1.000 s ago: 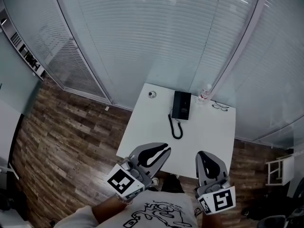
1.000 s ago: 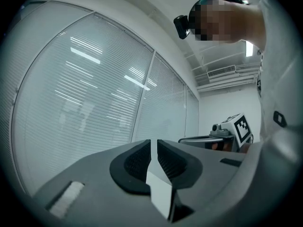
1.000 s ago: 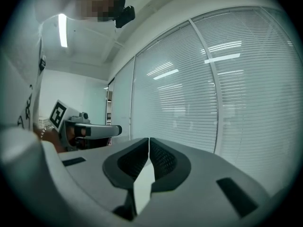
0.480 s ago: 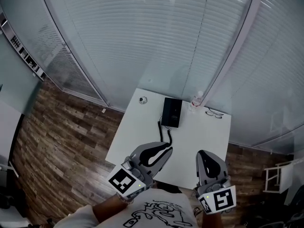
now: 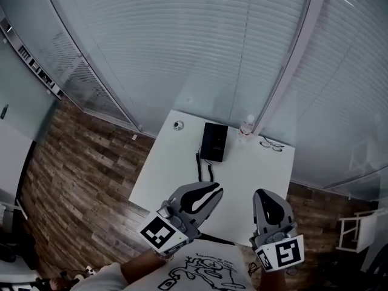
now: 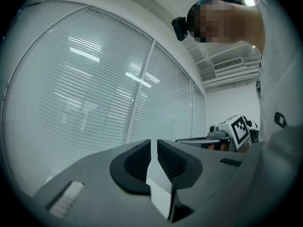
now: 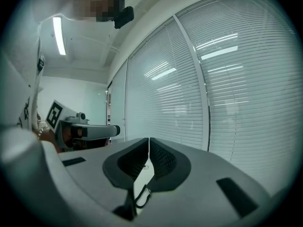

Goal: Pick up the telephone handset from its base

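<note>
Black on the white table [image 5: 176, 183], the telephone [image 5: 214, 142] sat near the far edge. I judged its handset lay on the base, though from the head view I could not tell one from the other.

My left gripper [image 5: 213, 191] and right gripper [image 5: 265, 194] hung well short of the telephone, on its near side. Both pairs of fingers were pressed together with nothing between them.

Arriving with the fingers closed like that, I would only shove the telephone instead of taking the handset. The coiled cord [image 5: 204, 167] trailed off the telephone's near side. A careless lift could snag it and drag the base along.

A clear bottle [image 5: 245, 128] stood just right of the telephone, with glasses [image 5: 271, 143] further right. A wide sweep with my right gripper could topple the bottle.
</note>
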{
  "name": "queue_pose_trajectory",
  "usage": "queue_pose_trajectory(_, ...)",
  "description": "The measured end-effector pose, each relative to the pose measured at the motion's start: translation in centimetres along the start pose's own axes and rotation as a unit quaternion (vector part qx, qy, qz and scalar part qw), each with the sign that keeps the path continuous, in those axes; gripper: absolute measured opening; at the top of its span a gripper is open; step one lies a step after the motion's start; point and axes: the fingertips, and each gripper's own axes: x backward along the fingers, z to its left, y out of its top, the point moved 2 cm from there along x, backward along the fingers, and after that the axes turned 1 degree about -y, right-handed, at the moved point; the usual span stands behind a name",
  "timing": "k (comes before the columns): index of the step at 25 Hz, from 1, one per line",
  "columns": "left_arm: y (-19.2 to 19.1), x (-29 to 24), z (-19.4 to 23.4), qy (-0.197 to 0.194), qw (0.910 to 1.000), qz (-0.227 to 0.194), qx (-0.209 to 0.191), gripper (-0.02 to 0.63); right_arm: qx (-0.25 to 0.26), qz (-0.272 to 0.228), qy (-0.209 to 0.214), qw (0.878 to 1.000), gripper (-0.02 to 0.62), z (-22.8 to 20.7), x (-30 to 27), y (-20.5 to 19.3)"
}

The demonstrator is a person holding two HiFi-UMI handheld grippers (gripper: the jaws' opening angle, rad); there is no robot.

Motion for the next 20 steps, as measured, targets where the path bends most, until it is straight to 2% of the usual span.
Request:
queue_pose_trajectory(5, 0.0, -0.1, 0.3, 0.005, 1.0, 0.0, 0.001, 0.04, -0.004, 0.0, 0.004, 1.0, 0.006, 0.0, -0.2, -0.1)
queue_pose_trajectory(10, 0.3, 0.5, 1.3, -0.007, 1.0, -0.001, -0.005, 0.04, 0.001, -0.005, -0.003, 1.0, 0.006, 0.9, -1.1, 0.4)
queue_pose_trajectory(20, 2.6, 1.9, 6.3, -0.012, 0.9994, -0.012, -0.029, 0.04, 0.005, -0.016, -0.007, 1.0, 0.006, 3.0, -5.6, 1.9)
